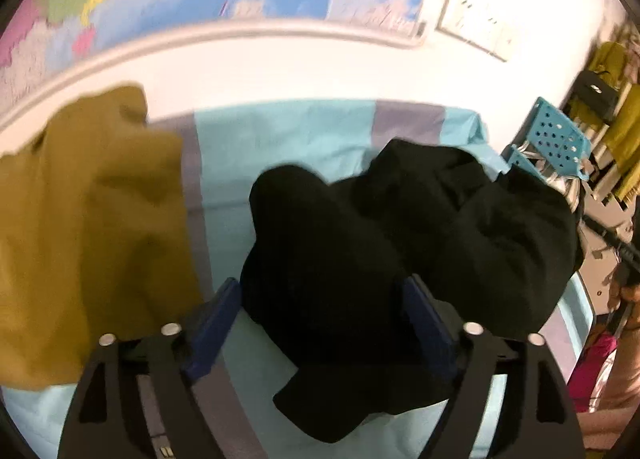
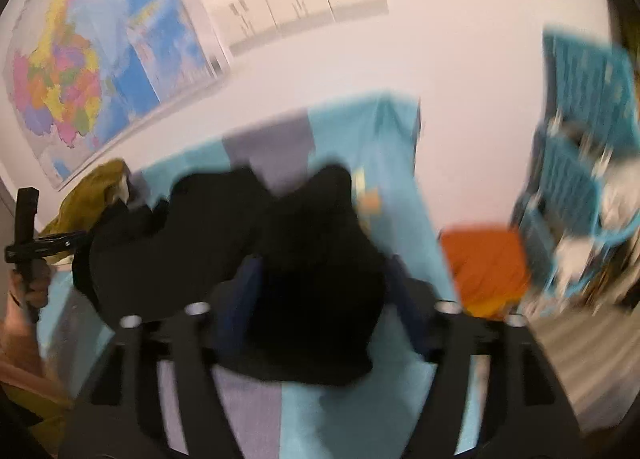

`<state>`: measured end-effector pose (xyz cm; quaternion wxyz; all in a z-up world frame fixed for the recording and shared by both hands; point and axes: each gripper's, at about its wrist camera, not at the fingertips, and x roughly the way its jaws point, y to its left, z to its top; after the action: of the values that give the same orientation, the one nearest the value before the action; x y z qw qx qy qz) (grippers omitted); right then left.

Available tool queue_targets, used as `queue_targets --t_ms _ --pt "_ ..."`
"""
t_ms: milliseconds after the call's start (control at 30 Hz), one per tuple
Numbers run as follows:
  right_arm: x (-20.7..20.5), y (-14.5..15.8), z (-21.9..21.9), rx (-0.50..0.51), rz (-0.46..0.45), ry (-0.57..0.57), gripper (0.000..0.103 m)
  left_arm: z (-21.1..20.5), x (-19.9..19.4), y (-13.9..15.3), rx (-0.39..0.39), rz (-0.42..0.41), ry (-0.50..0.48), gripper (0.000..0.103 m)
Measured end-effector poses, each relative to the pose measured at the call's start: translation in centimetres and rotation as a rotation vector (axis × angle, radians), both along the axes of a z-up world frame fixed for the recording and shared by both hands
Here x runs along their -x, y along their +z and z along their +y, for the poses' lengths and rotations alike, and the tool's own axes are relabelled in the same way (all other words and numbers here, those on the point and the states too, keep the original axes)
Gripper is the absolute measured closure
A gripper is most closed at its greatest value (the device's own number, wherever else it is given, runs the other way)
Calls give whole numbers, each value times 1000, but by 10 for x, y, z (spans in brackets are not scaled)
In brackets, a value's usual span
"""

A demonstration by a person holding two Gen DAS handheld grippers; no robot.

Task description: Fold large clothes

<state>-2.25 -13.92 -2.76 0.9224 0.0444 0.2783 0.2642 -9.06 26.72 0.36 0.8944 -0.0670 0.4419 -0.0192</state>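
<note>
I judge the folding barely begun: the black garment point(image 1: 400, 227) lies crumpled in a heap at mid-frame on the turquoise-and-grey sheet point(image 1: 280, 139), with no flat panel or crease showing. My left gripper point(image 1: 322, 311) stands spread wide, with black cloth lying between its blue pads, nothing pinched. My right gripper point(image 2: 320, 299) is likewise parted around the heap, though motion blur keeps me from seeing contact. Spreading it flat is all still ahead. An olive garment point(image 1: 92, 211) crowds the left of the frame, an orange item point(image 2: 486, 267) sits lower right, and a blue perforated basket point(image 1: 556, 139) stands at the right edge.
</note>
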Motion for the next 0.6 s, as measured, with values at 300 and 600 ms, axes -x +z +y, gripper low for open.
queue_targets --t_ms 300,600 --pt "-53 -27 133 242 123 268 36 -22 -49 -40 -114 139 -62 26" --pt "-72 -22 123 148 101 238 100 -9 -60 -32 -1 82 -53 89"
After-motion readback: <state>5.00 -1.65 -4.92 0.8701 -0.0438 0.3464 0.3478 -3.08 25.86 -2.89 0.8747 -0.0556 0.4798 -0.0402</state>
